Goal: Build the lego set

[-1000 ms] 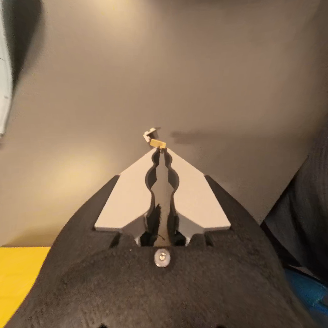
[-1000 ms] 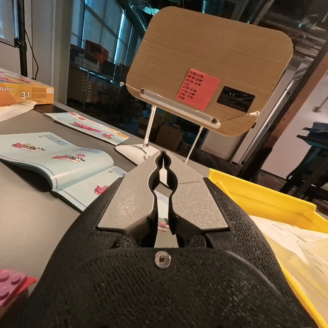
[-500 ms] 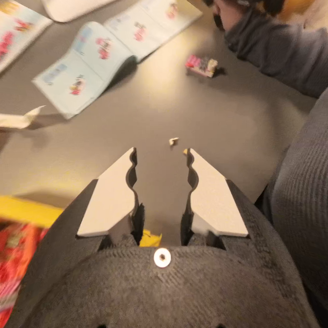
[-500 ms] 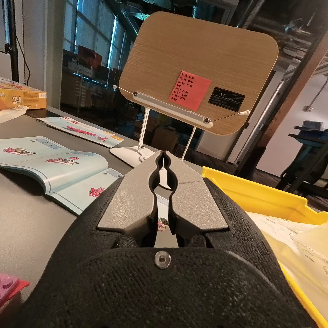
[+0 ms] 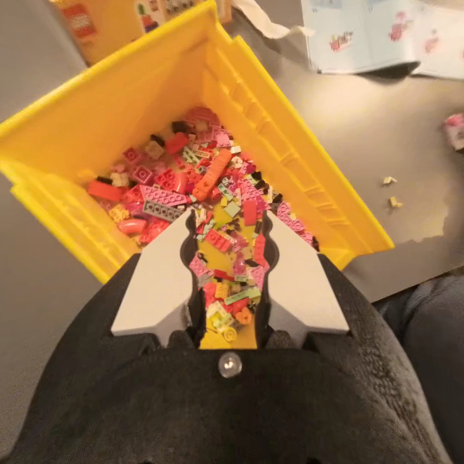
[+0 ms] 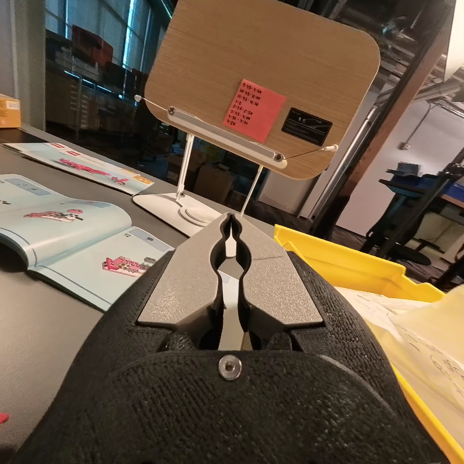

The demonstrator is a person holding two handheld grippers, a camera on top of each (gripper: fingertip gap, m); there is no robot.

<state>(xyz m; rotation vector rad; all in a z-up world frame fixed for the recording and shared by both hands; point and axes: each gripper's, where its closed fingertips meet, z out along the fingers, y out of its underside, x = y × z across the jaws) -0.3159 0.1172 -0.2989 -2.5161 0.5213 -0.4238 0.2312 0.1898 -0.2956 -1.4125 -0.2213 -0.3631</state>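
My left gripper is open with nothing between its pads and hangs over a yellow bin filled with several loose toy bricks, pink, red, orange and grey. Two tiny pale pieces lie on the grey table to the right of the bin. My right gripper is shut with its fingertips together and nothing between them, raised above the table and pointing at a wooden book stand with a red note.
Open pale-blue instruction booklets lie on the table. A second yellow bin with paper sheets sits at the right in the right wrist view. A small pink brick model and a person's dark sleeve show at the right in the left wrist view.
My left gripper let go of the small tan piece on the table, opened, and swung over to the yellow bin of bricks. My right gripper stayed shut and drifted slightly.
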